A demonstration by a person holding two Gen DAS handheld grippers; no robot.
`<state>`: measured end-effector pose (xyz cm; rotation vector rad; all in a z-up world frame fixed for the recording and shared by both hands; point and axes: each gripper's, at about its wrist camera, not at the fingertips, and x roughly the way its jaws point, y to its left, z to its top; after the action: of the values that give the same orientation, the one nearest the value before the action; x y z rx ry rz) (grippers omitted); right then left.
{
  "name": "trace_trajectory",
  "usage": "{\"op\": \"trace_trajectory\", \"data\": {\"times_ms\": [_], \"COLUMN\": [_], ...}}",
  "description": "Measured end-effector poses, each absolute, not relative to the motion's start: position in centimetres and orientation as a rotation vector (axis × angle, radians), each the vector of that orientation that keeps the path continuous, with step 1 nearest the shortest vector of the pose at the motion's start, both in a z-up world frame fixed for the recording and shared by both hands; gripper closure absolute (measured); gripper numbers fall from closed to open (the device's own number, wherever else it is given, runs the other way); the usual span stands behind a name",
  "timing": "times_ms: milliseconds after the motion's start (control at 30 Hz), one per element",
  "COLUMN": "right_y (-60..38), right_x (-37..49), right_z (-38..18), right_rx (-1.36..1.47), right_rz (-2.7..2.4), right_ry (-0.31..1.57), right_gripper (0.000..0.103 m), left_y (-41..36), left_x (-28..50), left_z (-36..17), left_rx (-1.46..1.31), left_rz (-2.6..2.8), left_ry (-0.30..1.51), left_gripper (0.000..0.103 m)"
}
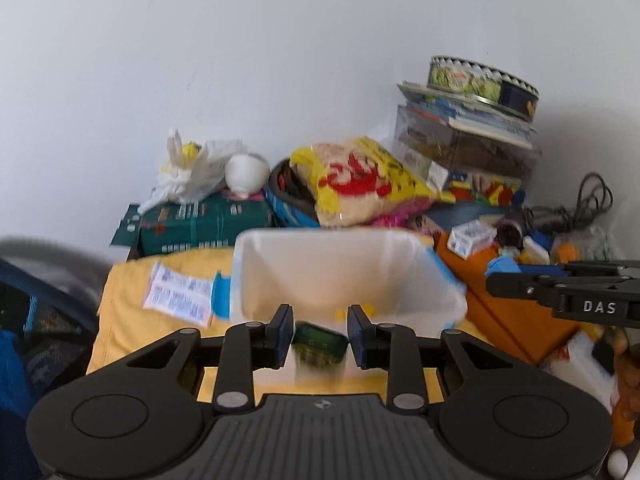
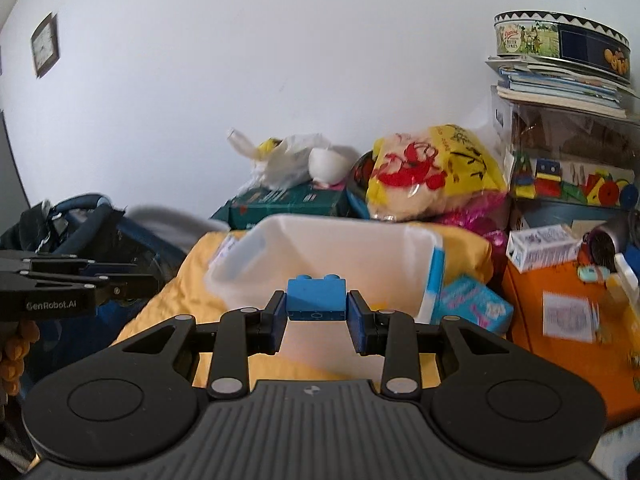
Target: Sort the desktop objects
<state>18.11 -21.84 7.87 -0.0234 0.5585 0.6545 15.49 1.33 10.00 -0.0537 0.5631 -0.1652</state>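
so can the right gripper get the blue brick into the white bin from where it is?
Probably yes. The right gripper is shut on the blue brick and sits just before the white bin, whose open mouth faces it. Nothing stands between; the left gripper is well off to the side.

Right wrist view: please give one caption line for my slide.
Right tongs hold a blue toy brick in front of the white plastic bin on the yellow cloth.
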Motion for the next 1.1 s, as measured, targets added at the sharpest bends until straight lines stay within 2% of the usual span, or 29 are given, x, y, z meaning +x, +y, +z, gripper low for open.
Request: {"op": "trace_trajectory", "data": {"times_ms": [100, 133, 167, 200, 233, 300, 333, 367, 400, 433, 533, 600, 667, 733, 900, 933, 1000, 1033, 1100], "right_y": [-21.5, -21.5, -21.4, -21.2, -21.1, -20.9, -20.9, -20.9, -21.0, -21.1, -21.4, -21.7, -22.0, -22.2, -22.4, -22.3, -22.1, -22.1, -22.1], "right_x": [20.7, 21.3, 22.0, 22.6, 23.2, 23.9, 23.9, 23.7, 23.3, 22.7, 19.7, 17.9, 16.0, 14.3, 11.7, 11.4, 10.9, 10.7, 10.4], "right_z": [8.7, 8.9, 8.9, 8.9, 8.8, 8.9, 8.9, 9.0, 8.9, 8.8, 7.9, 6.7, 5.2, 3.6, 0.9, 0.7, 0.5, 0.5, 0.6], "right_rx": [0.011, 0.024, 0.028, 0.017, 0.006, 0.002, -0.003, -0.003, 0.0, -0.001, -0.044, -0.06, -0.071, -0.08, -0.087, -0.093, -0.103, -0.106, -0.104], "right_rz": [0.639, 0.635, 0.631, 0.623, 0.613, 0.609, 0.607, 0.613, 0.627, 0.64, 0.676, 0.695, 0.7, 0.707, 0.711, 0.713, 0.714, 0.715, 0.715], "right_ry": [0.579, 0.586, 0.592, 0.593, 0.595, 0.594, 0.586, 0.581, 0.578, 0.574, 0.556, 0.57, 0.595, 0.629, 0.719, 0.726, 0.733, 0.735, 0.733], "right_gripper": [0.067, 0.067, 0.067, 0.067, 0.067, 0.068, 0.068, 0.068, 0.068, 0.068, 0.068, 0.068, 0.068, 0.068, 0.068, 0.067, 0.067, 0.067, 0.067], "left_y": [1.2, 1.1, 1.0, 1.0, 1.1, 1.3, 1.5, 1.6, 1.7, 1.9, 2.9, 3.4, 4.1, 4.7, 4.9, 4.8, 4.4, 4.4, 4.1], "left_x": [17.4, 18.0, 18.8, 19.4, 19.7, 19.5, 19.0, 18.4, 17.6, 16.5, 13.1, 11.5, 10.7, 10.6, 12.1, 12.4, 13.2, 13.2, 13.1], "left_z": [10.6, 10.5, 10.4, 10.4, 10.4, 10.5, 10.5, 10.3, 9.7, 8.7, 4.2, 0.4, -3.2, -5.9, -8.8, -8.9, -9.6, -9.6, -9.4], "left_rx": [-0.074, -0.068, -0.065, -0.076, -0.086, -0.091, -0.082, -0.068, -0.052, -0.039, 0.01, 0.065, 0.078, 0.074, 0.036, 0.032, 0.034, 0.035, 0.04], "left_rz": [-0.168, -0.175, -0.172, -0.168, -0.166, -0.157, -0.158, -0.156, -0.157, -0.161, -0.185, -0.128, -0.091, -0.056, -0.023, -0.037, -0.06, -0.058, -0.062], "left_ry": [0.553, 0.559, 0.568, 0.571, 0.572, 0.557, 0.544, 0.537, 0.543, 0.554, 0.607, 0.677, 0.739, 0.779, 0.814, 0.814, 0.853, 0.844, 0.842], "left_gripper": [0.07, 0.075, 0.085, 0.089, 0.092, 0.091, 0.085, 0.067, 0.054, 0.033, 0.032, 0.033, 0.039, 0.039, 0.039, 0.043, 0.064, 0.07, 0.074]}}
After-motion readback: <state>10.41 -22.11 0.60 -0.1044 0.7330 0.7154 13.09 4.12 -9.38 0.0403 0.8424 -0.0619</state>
